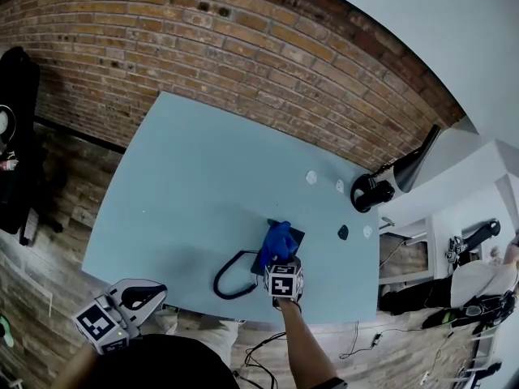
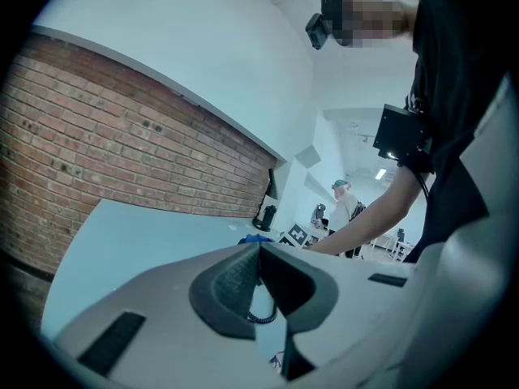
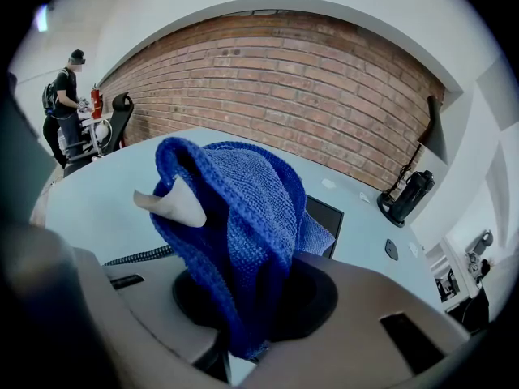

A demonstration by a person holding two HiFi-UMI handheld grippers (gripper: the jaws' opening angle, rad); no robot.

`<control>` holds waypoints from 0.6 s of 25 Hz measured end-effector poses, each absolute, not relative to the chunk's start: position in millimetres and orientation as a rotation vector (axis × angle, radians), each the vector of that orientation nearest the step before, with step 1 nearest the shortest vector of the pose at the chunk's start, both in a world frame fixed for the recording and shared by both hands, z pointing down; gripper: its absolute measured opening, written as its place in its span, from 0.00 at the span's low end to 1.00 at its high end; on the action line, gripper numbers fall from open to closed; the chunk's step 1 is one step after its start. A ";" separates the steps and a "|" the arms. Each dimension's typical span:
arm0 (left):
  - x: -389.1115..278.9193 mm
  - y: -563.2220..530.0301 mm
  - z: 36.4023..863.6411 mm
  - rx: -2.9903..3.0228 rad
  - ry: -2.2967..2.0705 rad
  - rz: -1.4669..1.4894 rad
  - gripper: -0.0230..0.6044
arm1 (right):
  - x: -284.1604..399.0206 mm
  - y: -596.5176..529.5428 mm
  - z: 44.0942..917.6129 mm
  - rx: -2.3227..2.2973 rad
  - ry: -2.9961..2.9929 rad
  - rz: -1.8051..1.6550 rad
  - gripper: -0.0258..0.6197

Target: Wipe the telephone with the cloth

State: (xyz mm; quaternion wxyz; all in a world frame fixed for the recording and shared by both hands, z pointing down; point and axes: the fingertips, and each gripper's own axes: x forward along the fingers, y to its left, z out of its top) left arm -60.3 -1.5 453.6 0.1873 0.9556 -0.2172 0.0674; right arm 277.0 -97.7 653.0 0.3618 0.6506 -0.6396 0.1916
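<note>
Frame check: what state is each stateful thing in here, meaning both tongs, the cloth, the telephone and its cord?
left tongs: shut, nothing between them.
right tongs: shut on the cloth.
cloth: bunched up, held over the telephone; contact unclear.
telephone: lying flat on the table, partly covered by the cloth.
cord: looped on the table beside the telephone.

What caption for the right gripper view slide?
Right gripper pinches a blue cloth, black telephone just behind it on the pale blue table, brick wall beyond.
</note>
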 end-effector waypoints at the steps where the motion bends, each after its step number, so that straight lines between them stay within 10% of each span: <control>1: -61.4 -1.0 454.6 2.683 -0.614 0.195 0.06 | 275.3 -95.2 655.0 1.672 -1.650 0.498 0.18; 15: -60.5 -4.0 457.2 2.695 -0.596 0.205 0.06 | 264.6 -69.6 665.4 1.674 -1.650 0.529 0.18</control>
